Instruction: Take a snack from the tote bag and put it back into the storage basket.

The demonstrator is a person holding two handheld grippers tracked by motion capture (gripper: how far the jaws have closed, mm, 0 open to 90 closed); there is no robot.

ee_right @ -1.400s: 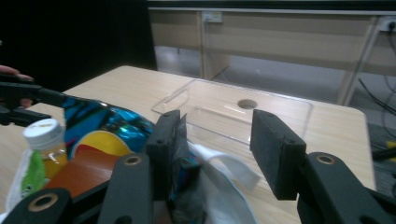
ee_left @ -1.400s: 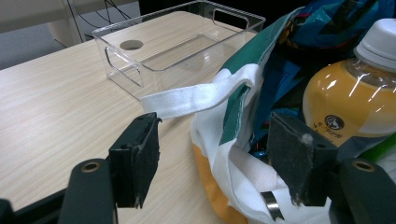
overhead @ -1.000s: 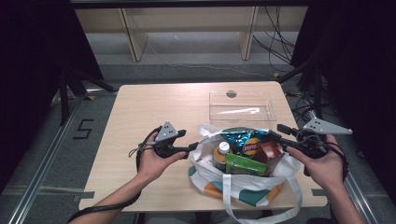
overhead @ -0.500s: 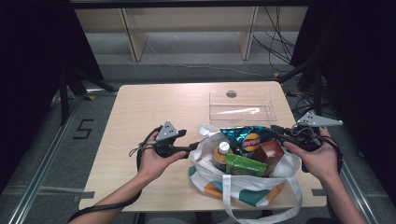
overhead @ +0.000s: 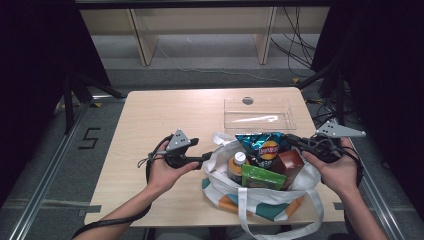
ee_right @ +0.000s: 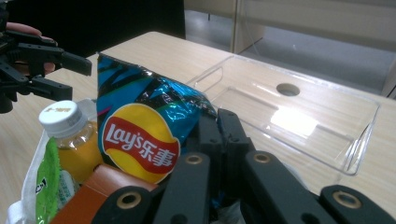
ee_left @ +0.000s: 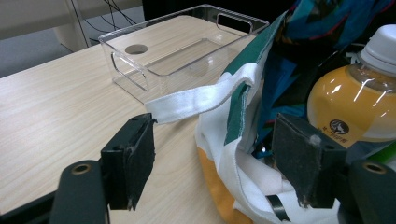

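A white tote bag [overhead: 260, 200] with orange and green patches stands open at the table's near edge. It holds a blue chip bag [overhead: 262, 145], an orange drink bottle [overhead: 238, 162], a green packet [overhead: 260, 176] and a brown box [overhead: 292, 162]. My right gripper [ee_right: 218, 126] has just been closing, and its jaws now pinch the chip bag [ee_right: 140, 126] at its right edge. In the high view it sits at the tote's right side [overhead: 295, 141]. My left gripper [ee_left: 217, 158] stands open with the tote's white rim [ee_left: 233, 93] between its jaws, next to the bottle [ee_left: 355, 102].
A clear plastic tray [overhead: 257, 114] lies empty on the wooden table [overhead: 165, 115] just behind the tote; it also appears as the tray [ee_right: 299, 107] in the right gripper view. The tote's straps hang over the table's near edge. Dark cables lie on the floor beyond.
My right gripper has shifted slightly toward the chip bag and its jaws have come together on the bag's edge. The left hand has stayed put.
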